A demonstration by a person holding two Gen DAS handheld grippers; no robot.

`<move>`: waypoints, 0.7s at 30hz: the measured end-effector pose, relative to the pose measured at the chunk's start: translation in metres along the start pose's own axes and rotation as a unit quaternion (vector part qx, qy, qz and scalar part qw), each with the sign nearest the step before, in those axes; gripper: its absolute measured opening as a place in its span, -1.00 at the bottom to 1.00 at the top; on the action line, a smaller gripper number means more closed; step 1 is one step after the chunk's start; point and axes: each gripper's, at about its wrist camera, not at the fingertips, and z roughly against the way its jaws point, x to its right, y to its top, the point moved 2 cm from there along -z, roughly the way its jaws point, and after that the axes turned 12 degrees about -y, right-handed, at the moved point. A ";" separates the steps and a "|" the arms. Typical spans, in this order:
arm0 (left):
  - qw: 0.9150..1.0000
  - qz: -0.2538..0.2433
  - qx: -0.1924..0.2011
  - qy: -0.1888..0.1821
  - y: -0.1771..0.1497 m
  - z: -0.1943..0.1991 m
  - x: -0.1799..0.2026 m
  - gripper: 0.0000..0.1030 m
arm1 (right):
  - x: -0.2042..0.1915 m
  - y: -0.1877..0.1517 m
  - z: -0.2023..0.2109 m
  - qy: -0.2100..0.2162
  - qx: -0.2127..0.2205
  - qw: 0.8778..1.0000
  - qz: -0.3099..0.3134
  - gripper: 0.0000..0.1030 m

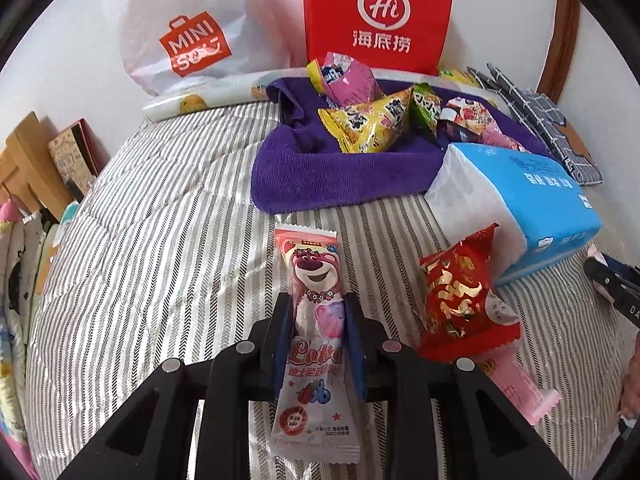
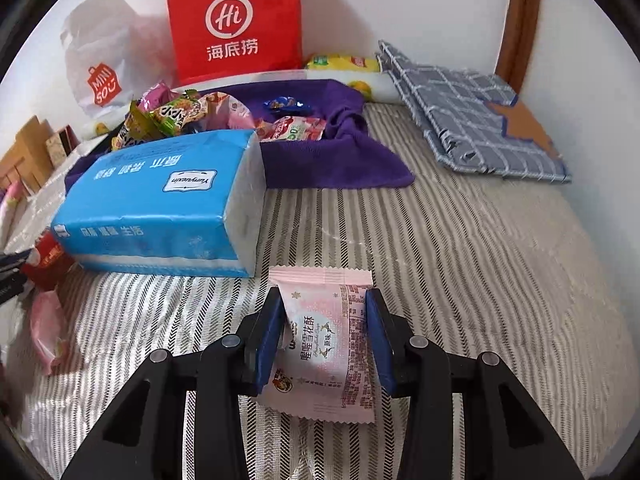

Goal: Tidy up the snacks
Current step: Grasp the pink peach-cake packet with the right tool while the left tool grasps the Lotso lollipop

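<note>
My left gripper is shut on a long pink bear-print snack packet, held over the striped bed cover. A red and gold snack pouch lies just right of it, on a pink wrapper. My right gripper is shut on a pale pink square snack packet; the fingers press its sides. A purple towel holds a heap of snack packets; it also shows in the right wrist view. My right gripper shows at the left wrist view's right edge.
A blue tissue pack lies beside the towel, also seen in the right wrist view. A red paper bag and a white shopping bag stand against the wall. A folded checked cloth lies at back right.
</note>
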 end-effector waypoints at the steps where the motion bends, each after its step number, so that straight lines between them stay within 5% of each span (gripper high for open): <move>1: 1.000 0.001 0.001 -0.001 0.000 0.000 0.000 -0.50 | 0.001 -0.001 0.000 0.004 0.000 1.000 -0.002 -0.18; 4: 1.000 0.014 0.003 -0.015 0.001 0.000 -0.003 -0.50 | 0.002 -0.001 0.001 0.010 0.002 1.000 0.000 -0.18; 9: 0.999 0.013 0.003 -0.042 0.001 0.000 -0.002 -0.23 | 0.002 -0.001 0.002 0.027 -0.002 1.000 0.000 0.01; 12: 1.000 0.004 -0.001 -0.028 0.001 0.000 0.002 -0.23 | 0.001 -0.002 0.004 0.018 -0.005 1.000 0.005 0.20; 17: 0.999 0.008 0.002 -0.032 0.001 0.000 0.003 -0.24 | 0.000 -0.006 0.007 0.000 -0.009 1.000 0.009 0.21; 19: 0.999 0.012 0.004 -0.032 0.000 0.000 0.001 -0.29 | 0.002 -0.008 0.007 -0.002 -0.007 1.000 0.002 0.18; 21: 1.000 0.011 0.007 -0.028 -0.002 0.000 0.002 -0.40 | 0.004 -0.010 0.004 -0.014 -0.005 1.000 -0.012 -0.21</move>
